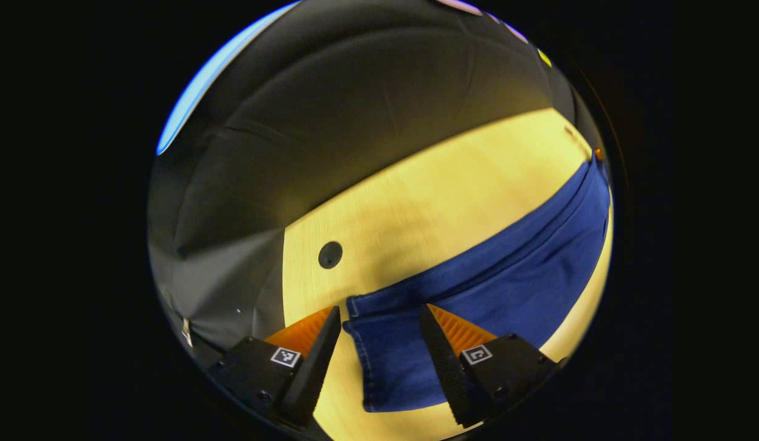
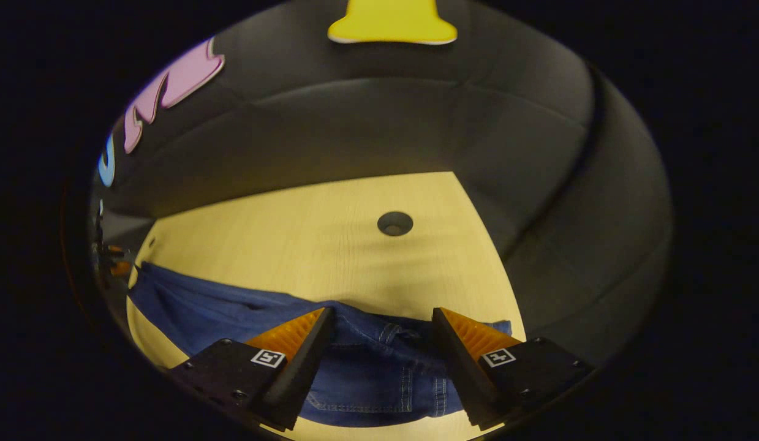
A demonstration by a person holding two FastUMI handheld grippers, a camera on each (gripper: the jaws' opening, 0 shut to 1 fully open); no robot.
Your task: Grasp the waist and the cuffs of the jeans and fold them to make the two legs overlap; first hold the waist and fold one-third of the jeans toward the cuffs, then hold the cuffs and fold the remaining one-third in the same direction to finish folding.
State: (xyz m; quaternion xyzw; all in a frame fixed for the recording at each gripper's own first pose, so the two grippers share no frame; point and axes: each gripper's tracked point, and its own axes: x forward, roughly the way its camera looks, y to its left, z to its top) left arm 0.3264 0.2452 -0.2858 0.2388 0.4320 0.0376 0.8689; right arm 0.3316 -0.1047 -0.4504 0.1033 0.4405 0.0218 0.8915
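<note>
- Left gripper (image 1: pixel 379 318): jaws spread wide, holding nothing; it hovers low over the cuff end of the jeans (image 1: pixel 514 275), the hem lying between its two fingers and reaching toward the camera.
- Right gripper (image 2: pixel 382 318): jaws likewise spread and empty, poised over the waist end of the jeans (image 2: pixel 367 373), where belt loops, pocket stitching and the waistband lie between and just beyond the fingers.
- Blue denim jeans: spread flat lengthwise on the bench (image 1: pixel 416 202), the legs running as one long band from cuffs to waist.
- Bench: pale, light-wood surface, lit warm yellow; a round dark hole (image 1: pixel 330 255) sits in it near the cuff end, and another hole (image 2: pixel 395 223) lies beyond the waist.
- Booth wall (image 2: pixel 379 128): black cloth, creased, rising directly behind the far edge of the bench and wrapping round its sides.
</note>
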